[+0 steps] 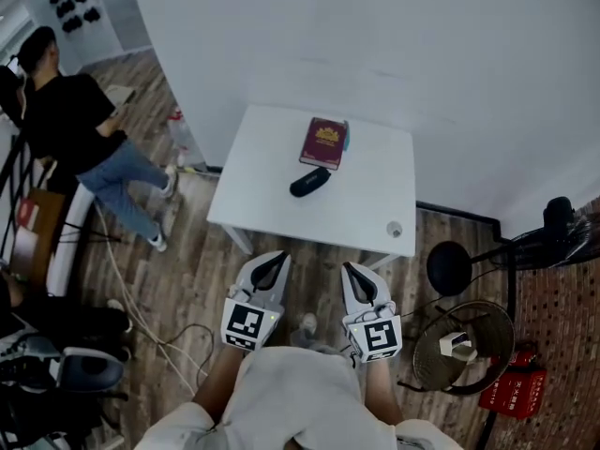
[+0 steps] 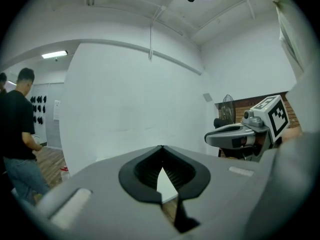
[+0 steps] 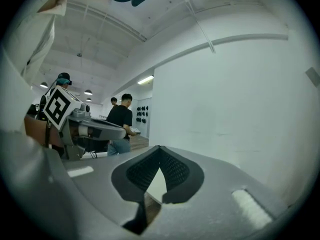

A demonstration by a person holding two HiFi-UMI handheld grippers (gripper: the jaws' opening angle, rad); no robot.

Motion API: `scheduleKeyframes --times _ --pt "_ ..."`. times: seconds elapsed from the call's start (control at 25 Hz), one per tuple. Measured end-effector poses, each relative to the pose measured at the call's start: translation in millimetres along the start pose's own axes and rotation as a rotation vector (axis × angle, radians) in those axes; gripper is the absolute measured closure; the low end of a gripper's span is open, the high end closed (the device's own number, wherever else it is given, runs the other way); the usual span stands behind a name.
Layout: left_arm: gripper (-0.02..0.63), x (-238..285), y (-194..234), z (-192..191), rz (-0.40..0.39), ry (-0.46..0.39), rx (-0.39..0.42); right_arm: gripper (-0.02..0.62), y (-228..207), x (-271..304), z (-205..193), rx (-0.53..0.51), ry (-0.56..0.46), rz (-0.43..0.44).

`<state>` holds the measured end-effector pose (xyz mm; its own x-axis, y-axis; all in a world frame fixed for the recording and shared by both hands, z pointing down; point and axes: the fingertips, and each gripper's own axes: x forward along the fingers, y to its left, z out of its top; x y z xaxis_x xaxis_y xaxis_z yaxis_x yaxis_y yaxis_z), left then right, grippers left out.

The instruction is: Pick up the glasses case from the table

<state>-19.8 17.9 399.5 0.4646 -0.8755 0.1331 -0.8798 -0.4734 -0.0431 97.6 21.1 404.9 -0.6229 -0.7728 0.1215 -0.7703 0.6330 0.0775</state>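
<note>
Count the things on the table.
3: dark red book at the back, black glasses case before it, small round thing at the near right corner. Book may hide another.

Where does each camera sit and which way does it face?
Head view: on the person's head, steeply down at the white table, glasses case and book; shows left gripper, right gripper, torso.
Left gripper view: on that gripper, along its shut fingers at the white wall; right gripper alongside.
Right gripper view: same, along its own shut fingers; left gripper alongside.
Shared: both gripper views catch white wall and bystander.
</note>
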Motion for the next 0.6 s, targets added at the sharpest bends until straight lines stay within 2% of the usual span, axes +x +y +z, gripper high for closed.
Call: scheduleKeyframes --times 0.32,0.6 --pt "0.588 50 6 16 0.058 -0.022 0.001 0.591 -50 34 3 -0.016 -0.009 0.077" --pt "0.588 75 17 12 0.085 -0.001 -0.017 0.591 -66 58 0 -0.013 -0.001 0.125"
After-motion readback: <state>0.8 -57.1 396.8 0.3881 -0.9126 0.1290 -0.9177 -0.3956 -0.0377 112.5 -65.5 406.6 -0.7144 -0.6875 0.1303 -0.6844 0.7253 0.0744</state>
